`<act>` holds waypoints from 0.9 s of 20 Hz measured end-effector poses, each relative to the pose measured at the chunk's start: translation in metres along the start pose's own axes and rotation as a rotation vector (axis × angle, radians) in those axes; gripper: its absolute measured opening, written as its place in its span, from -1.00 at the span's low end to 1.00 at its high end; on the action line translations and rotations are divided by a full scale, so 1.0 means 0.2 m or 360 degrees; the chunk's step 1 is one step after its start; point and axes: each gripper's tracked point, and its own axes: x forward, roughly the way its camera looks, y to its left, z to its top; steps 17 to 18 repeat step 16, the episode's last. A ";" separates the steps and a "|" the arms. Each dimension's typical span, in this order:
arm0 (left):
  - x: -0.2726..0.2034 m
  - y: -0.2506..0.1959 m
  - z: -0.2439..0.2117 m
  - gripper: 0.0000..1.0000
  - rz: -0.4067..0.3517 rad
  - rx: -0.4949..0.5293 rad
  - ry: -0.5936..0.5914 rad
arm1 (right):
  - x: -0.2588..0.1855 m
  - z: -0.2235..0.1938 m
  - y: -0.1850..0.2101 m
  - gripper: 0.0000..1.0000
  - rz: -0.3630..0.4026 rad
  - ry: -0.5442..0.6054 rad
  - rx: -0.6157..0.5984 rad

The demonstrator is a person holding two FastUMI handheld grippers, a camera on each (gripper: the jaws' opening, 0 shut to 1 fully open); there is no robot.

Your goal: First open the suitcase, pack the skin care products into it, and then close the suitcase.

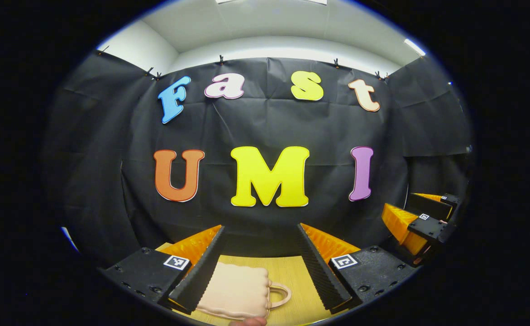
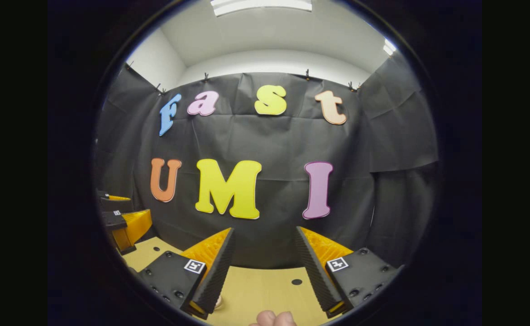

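Left gripper (image 1: 261,267) released | right gripper (image 2: 263,267) released | one suitcase (image 1: 237,290) closed

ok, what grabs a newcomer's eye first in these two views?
First, the wide-open left claw at the bottom of the left gripper view, with a pale pink quilted suitcase with a loop handle lying shut on the wooden table between its fingers. The right claw gapes just as wide over bare tabletop, a fingertip at the lower edge.

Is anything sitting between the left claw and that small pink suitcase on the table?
Nothing visible does. The left claw is open above the wooden table, and the suitcase lies just below, between its fingers, with bare tabletop around its handle.
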 end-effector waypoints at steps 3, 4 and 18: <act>0.00 0.02 -0.01 0.95 -0.0002 -0.0017 0.0012 | 0.00 -0.01 0.04 0.58 0.0000 0.0010 -0.0011; 0.01 0.02 -0.01 0.95 -0.0001 -0.0017 0.0021 | -0.01 -0.01 0.05 0.57 0.0005 0.0013 -0.0014; 0.05 0.12 -0.07 0.96 0.0014 -0.0045 0.0071 | 0.02 -0.05 0.19 0.58 0.0064 0.0024 -0.0026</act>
